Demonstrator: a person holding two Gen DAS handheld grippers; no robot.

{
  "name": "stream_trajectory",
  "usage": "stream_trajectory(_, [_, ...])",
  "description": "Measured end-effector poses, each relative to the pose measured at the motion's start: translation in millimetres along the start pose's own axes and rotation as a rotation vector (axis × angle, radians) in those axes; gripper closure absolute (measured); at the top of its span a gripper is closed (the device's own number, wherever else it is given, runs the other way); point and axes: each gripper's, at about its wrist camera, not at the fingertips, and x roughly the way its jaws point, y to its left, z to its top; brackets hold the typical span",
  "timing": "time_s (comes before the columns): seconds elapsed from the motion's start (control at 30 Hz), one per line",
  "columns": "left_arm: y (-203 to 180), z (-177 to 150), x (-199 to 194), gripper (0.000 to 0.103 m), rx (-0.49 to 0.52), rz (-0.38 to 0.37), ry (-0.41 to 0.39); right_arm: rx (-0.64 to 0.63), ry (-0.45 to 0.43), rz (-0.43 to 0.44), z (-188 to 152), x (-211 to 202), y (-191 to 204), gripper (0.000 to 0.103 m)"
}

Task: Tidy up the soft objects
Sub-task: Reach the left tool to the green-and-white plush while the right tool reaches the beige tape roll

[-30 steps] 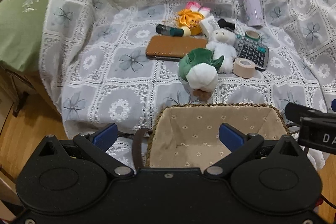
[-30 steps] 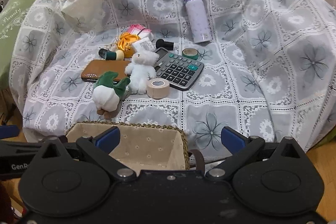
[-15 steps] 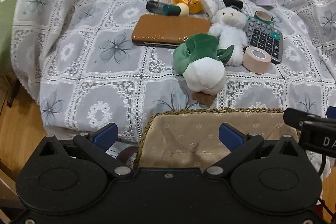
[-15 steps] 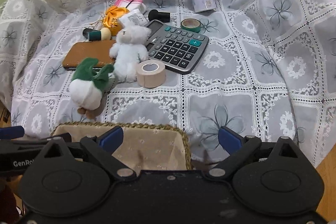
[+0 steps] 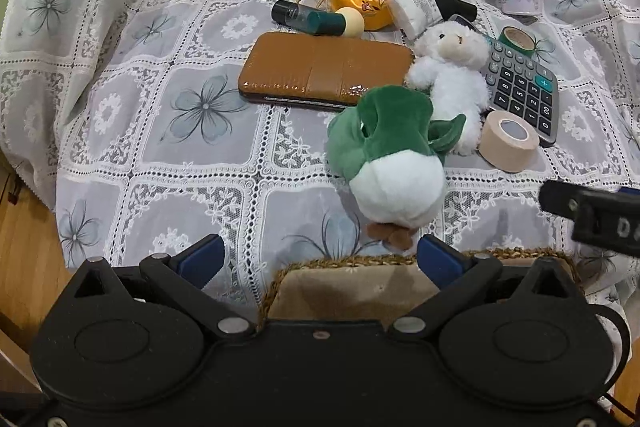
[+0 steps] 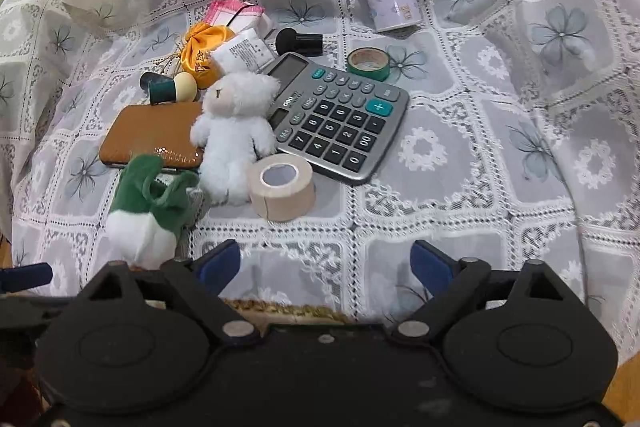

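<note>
On cloth (image 5: 200, 163), green plush (image 5: 394, 155) touches white bear (image 6: 232, 131); wallet (image 5: 324, 69), calculator (image 6: 340, 119), tape (image 6: 282, 185) crowd them. Left gripper (image 5: 318, 261), right gripper (image 6: 326, 265) both spread, empty, above basket (image 5: 352, 291).

Both rigs look pretty much identical: the left hand-held gripper (image 5: 320, 259) is matte black plastic with two big round housings, each with a shallow oval recess, and angled black arms ending in blue pads (image 5: 200, 259). Silver screw heads sit at the arm pivots. The right hand-held gripper (image 6: 326, 265) has the same build, and white lettering shows on its side in the left view.
</note>
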Motion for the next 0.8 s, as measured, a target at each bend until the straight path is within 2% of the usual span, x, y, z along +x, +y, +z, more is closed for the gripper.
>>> stream_trajectory(0.23, [2.8, -0.5, 5.8, 0.006, -0.005, -0.035, 0.005, -0.032, 0.019, 0.026, 14.1, 21.3, 12.7, 0.028])
stream_trajectory(0.33, [3.5, -0.7, 7.9, 0.010, 0.000, -0.056, 0.012, -0.052, 0.004, 0.033, 19.9, 31.1, 17.7, 0.029])
stream_trajectory(0.63, [8.0, 1.3, 12.3, 0.010, -0.018, -0.109, 0.005, -0.069, 0.037, 0.043, 31.4, 63.2, 28.7, 0.029])
stream_trajectory(0.73, [8.3, 2.9, 13.1, 0.010, -0.024, -0.123, 0.001, -0.084, 0.028, 0.025, 31.5, 66.4, 30.7, 0.042])
stream_trajectory(0.8, [8.2, 4.0, 12.8, 0.010, -0.031, -0.136, -0.008, -0.102, 0.018, 0.017, 30.3, 65.3, 30.5, 0.055])
